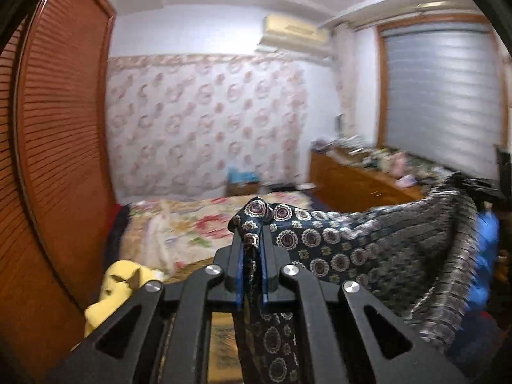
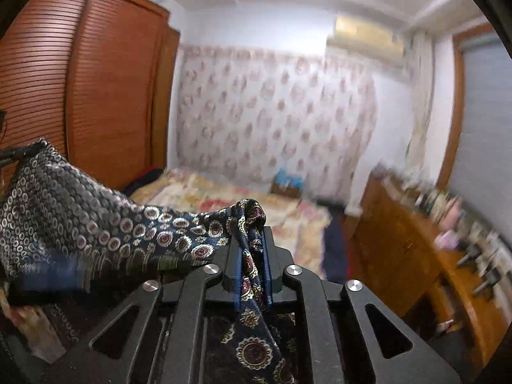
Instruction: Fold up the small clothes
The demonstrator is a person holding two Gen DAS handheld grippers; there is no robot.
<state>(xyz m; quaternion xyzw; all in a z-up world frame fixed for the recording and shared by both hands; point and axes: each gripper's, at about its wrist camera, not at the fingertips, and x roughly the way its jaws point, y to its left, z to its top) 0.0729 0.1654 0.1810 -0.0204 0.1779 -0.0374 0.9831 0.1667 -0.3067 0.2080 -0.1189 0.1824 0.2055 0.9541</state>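
Left tool (image 1: 252,249) clamped on one bunched corner of the dark medallion-print garment (image 1: 368,243); right tool (image 2: 252,246) clamped on the other. Cloth stretched between the two, held in the air, probably to shake it flat before laying it down. Below and beyond, floral bed (image 1: 192,220), likely the folding surface. Farther off, wooden wardrobe (image 2: 105,89).

Left, I see: wardrobe (image 1: 60,128).
Ahead: bed (image 1: 198,224), wallpaper (image 1: 204,118).
Right: dresser (image 1: 358,179), blind (image 1: 441,96).
High: aircon (image 1: 296,30).
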